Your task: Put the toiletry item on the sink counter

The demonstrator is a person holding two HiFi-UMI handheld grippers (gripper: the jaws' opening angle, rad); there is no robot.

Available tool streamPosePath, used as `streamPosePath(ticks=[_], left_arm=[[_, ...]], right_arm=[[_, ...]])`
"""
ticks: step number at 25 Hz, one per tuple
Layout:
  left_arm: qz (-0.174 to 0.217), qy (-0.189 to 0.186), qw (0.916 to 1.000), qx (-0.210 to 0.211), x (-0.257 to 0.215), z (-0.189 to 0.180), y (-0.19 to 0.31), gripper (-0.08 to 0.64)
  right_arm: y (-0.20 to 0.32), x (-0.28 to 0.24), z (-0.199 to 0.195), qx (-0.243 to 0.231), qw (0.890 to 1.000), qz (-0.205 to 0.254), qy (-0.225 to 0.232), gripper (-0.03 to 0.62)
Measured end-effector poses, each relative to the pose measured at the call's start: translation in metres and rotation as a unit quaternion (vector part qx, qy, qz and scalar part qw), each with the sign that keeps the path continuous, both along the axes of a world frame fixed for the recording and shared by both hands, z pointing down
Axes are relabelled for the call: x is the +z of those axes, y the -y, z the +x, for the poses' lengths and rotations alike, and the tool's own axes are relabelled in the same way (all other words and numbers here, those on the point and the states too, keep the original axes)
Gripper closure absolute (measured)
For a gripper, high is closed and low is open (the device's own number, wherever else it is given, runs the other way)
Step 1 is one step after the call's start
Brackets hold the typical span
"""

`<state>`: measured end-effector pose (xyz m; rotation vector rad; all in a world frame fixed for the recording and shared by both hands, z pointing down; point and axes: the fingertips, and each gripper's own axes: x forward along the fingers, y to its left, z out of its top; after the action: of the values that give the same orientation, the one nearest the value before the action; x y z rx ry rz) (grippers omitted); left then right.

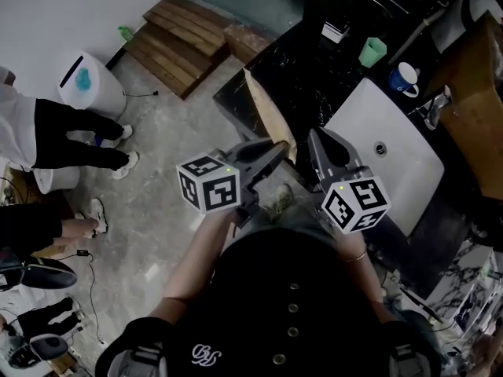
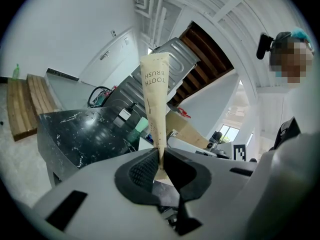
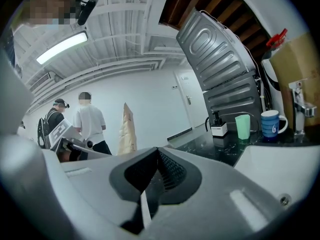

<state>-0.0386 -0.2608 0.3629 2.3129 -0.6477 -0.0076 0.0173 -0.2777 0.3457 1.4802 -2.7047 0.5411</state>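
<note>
A tan paper toothbrush packet [image 2: 155, 99] stands up from my left gripper [image 2: 161, 156], which is shut on its lower end. In the head view the packet [image 1: 267, 112] points toward the near end of the black marble sink counter [image 1: 314, 77]. My left gripper [image 1: 277, 149] is short of the counter's edge. My right gripper [image 1: 317, 133] is beside it near the white basin [image 1: 385, 163]. The right gripper [image 3: 157, 151] is shut with nothing in it, and the packet [image 3: 127, 129] shows to its left.
On the counter behind the basin stand a green cup [image 1: 372, 52], a blue mug [image 1: 405, 79], a tap [image 1: 436, 104] and a small dispenser [image 1: 335, 31]. Wooden steps [image 1: 177, 42], a white bin [image 1: 90, 81] and people standing on the floor are to the left.
</note>
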Motion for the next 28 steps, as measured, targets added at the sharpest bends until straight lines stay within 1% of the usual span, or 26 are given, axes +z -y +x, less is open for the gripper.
streamPosePath(ticks=[3,8,13,17,25,28], left_arm=[[-0.002,0.003,1.0,-0.001,0.002,0.003,0.01,0.518],[-0.018,0.006,0.9998,-0.01,0.013,0.007,0.021,0.518],[-0.032,0.018,0.9993,0.0,0.025,0.017,0.029,0.518],[-0.05,0.013,0.9987,0.003,0.032,0.024,0.037,0.518],[-0.079,0.039,0.9954,0.037,0.052,0.038,0.045,0.518],[-0.087,0.043,0.9942,0.045,0.058,0.044,0.049,0.518]], right_arm=[[0.009,0.003,0.006,0.0,1.0,-0.004,0.001,0.588],[0.022,0.01,0.011,0.0,1.0,-0.015,0.006,0.588],[0.035,0.017,0.011,-0.007,1.0,-0.025,0.01,0.588],[0.041,0.027,0.012,-0.011,0.999,-0.04,0.011,0.588],[0.057,0.045,0.019,-0.011,0.998,-0.068,0.013,0.588],[0.063,0.051,0.02,-0.014,0.997,-0.077,0.018,0.588]])
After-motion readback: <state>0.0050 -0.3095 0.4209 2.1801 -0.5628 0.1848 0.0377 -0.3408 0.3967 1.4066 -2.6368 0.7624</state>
